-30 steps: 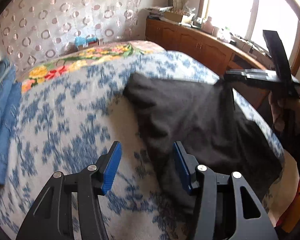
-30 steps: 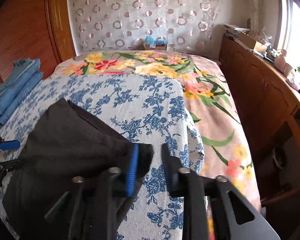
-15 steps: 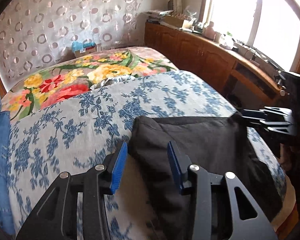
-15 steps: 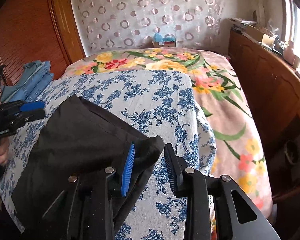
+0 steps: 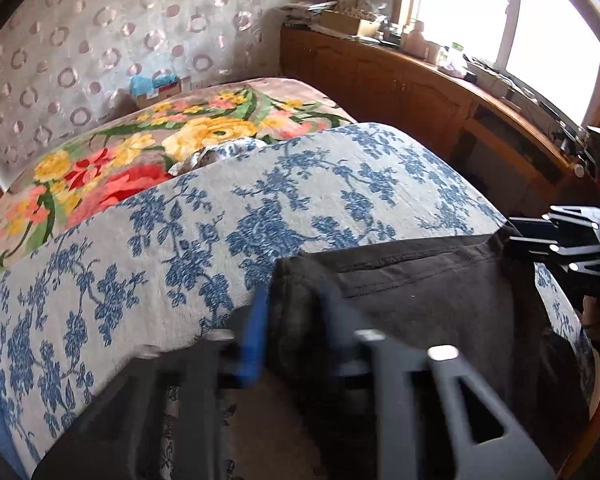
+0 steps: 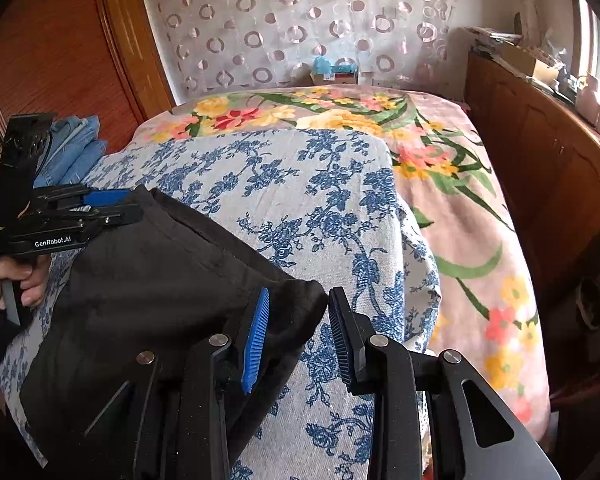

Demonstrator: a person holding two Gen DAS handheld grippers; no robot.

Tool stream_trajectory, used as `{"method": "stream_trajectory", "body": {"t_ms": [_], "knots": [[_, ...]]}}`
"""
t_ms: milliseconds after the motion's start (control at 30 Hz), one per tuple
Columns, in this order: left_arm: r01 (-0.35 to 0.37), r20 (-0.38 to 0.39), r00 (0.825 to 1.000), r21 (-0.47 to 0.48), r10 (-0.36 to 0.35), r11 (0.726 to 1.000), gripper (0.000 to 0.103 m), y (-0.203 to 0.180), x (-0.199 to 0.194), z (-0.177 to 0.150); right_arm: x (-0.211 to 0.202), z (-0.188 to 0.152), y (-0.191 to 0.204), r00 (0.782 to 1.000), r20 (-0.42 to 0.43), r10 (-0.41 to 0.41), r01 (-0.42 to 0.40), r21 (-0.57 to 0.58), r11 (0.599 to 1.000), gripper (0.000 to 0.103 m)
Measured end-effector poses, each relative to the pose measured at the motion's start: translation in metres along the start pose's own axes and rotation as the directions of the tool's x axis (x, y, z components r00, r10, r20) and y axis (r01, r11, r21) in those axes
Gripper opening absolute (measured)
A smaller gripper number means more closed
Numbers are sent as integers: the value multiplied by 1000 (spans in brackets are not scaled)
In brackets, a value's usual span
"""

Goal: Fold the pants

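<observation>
A: Where are the pants [image 6: 148, 276]?
B: Lying on the blue-flowered cover [image 6: 300, 200], at the near left of the bed.
A: And the left gripper [image 6: 116, 206]?
B: Pinched together on the far left corner of the pants.
A: The right gripper [image 6: 298, 336]?
B: Jaws apart, astride the near right corner, not clamped.

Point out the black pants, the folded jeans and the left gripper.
black pants [image 6: 152, 280], right wrist view, flat middle panel.
folded jeans [image 6: 74, 148], right wrist view, top of stack.
left gripper [image 6: 134, 204], right wrist view, fingertip end.
</observation>
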State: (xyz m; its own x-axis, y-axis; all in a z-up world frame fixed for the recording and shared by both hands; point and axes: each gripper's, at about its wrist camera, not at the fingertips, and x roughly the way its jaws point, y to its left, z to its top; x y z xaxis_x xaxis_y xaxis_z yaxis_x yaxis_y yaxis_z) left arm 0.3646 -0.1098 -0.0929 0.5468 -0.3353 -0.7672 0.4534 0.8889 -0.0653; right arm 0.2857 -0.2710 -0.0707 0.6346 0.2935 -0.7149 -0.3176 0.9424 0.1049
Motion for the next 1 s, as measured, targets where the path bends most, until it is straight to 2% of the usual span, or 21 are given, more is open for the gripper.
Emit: {"method": "stream_trajectory", "body": {"t_ms": [33,67,133,167,200,267,467,633,700,733,833,1000], "knots": [[3,0,1000,6,-3,1000,10,-1,0,1,0,1,1,1000,-1,0,0,-6,1000,32],[7,1,1000,15,-7,1000,8,-2,0,2,0,1,2,1000,1,0,0,-11,1000,31],[-6,16,1000,32,6,999,7,-4,-3,5,0,3,3,1000,-2,7,-7,-25,1000,18],[-14,31,999,33,13,999,6,-3,-5,7,1,3,3,1000,-5,14,-14,-31,999,16],[-20,47,999,25,19,999,6,-1,-9,9,3,4,2,1000,-7,17,-17,-37,999,9],[-23,57,998,17,22,1000,6,3,-12,13,5,6,2,1000,-6,10,-10,-47,999,7],[-21,80,997,4,20,1000,6,6,-13,23,-8,14,1,996,67,-64,68,-47,997,5],[-26,72,997,18,24,1000,7,-1,-8,28,-4,9,0,996,36,-88,89,-29,996,5],[-21,69,997,14,20,1000,15,-2,-11,26,-3,7,1,996,33,-78,78,-12,997,5],[-29,71,997,13,28,999,22,-2,-14,24,-4,6,1,997,29,-77,77,-3,997,6],[-42,82,996,16,40,999,46,-3,-27,17,-8,12,3,996,31,-84,83,11,996,20],[-51,100,994,33,47,998,47,-11,-57,-4,-37,4,16,994,71,-82,81,18,997,32]]}}
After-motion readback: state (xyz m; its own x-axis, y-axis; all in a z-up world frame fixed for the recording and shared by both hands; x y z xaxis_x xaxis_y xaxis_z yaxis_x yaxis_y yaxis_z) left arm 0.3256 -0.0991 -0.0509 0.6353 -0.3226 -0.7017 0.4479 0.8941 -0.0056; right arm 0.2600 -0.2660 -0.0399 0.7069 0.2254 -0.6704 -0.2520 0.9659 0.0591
